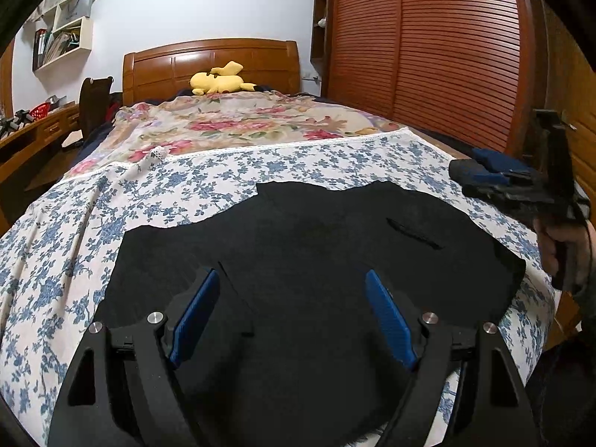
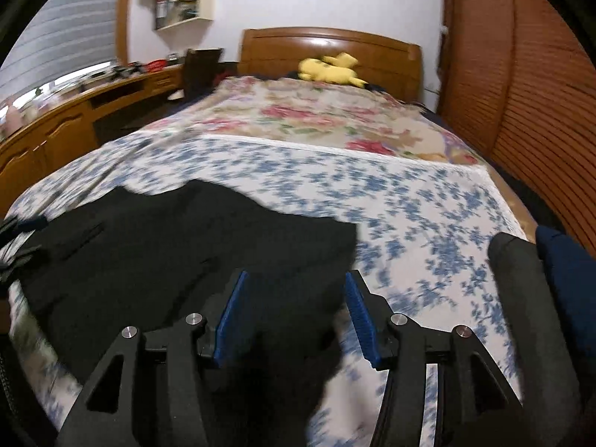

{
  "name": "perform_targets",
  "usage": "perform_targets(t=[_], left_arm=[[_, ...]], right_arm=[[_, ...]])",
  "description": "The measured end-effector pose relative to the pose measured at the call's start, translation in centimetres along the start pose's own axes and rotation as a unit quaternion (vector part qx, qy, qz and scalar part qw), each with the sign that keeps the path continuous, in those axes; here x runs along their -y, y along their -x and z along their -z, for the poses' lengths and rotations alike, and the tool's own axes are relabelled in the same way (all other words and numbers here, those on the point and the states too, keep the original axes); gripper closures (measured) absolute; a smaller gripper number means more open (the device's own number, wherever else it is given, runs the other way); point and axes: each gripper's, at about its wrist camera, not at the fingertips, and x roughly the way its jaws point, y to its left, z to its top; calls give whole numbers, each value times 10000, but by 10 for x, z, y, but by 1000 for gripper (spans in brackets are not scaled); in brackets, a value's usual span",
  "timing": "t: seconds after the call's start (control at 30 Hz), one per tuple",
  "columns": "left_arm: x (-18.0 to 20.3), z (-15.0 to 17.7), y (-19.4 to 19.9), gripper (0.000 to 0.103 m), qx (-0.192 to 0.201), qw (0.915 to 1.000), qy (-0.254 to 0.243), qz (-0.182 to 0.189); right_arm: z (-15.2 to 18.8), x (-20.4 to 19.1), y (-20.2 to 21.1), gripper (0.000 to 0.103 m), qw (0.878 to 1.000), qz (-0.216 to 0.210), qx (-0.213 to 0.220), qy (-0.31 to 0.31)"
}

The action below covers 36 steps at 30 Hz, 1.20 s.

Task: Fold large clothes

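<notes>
A large black garment (image 1: 305, 246) lies spread flat on the blue-flowered sheet (image 1: 74, 231) at the foot of the bed. My left gripper (image 1: 292, 279) is open above the garment's near part, holding nothing. My right gripper (image 2: 296, 283) is open over the garment's right edge (image 2: 186, 246), also empty. The right gripper also shows in the left wrist view (image 1: 484, 175), held by a hand at the bed's right side. The right wrist view is blurred by motion.
A red-flowered cover (image 1: 238, 123) lies further up the bed, with a yellow plush toy (image 1: 219, 80) by the wooden headboard (image 1: 212, 59). A slatted wooden wardrobe (image 1: 447, 56) stands on the right. A desk (image 2: 74, 111) and wall shelves (image 1: 63, 33) are on the left.
</notes>
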Motion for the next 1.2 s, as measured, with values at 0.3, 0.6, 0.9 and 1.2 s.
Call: perform_targets(t=[0.3, 0.6, 0.9, 1.2], left_arm=[[15, 14, 15, 22, 18, 10000, -48, -25], [26, 27, 19, 22, -52, 9999, -145, 22], [25, 35, 12, 22, -216, 9996, -190, -9], [15, 48, 13, 22, -397, 9986, -279, -189]], right_arm=[[31, -45, 27, 59, 9974, -666, -14, 260], [58, -28, -27, 59, 9912, -686, -1110, 213], [53, -37, -18, 59, 9947, -386, -881, 365], [55, -69, -1, 59, 9947, -907, -338, 344]])
